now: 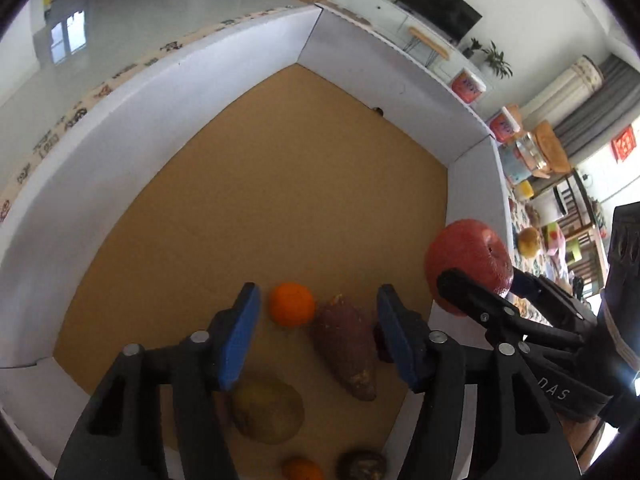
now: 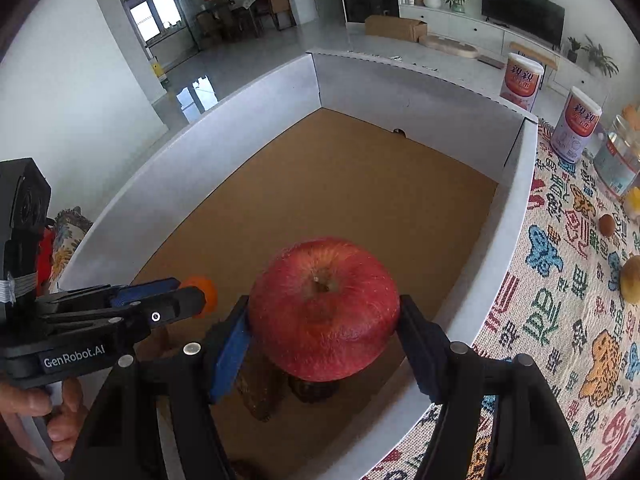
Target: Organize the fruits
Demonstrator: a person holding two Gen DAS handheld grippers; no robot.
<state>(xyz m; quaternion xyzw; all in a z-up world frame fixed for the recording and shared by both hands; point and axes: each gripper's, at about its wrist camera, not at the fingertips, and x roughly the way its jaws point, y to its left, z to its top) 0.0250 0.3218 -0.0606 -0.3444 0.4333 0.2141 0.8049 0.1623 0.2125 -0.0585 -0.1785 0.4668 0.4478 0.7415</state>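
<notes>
Now right gripper (image 2: 324, 316) pinches the apple (image 2: 323, 307) above the box (image 2: 224, 128) near its right wall, left gripper (image 1: 316, 332) wide and empty over the orange (image 1: 291, 304); lower apple onto bare floor before releasing, probably.

We hold the right gripper (image 2: 324, 316) above the box's near right corner, jaws clamped on the apple (image 2: 322, 308). We hold the left gripper (image 1: 316, 332) beside it, jaws apart, gripping nothing.

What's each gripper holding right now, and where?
The right gripper clamps the apple across its sides, stem facing up. The left gripper holds nothing.
</notes>
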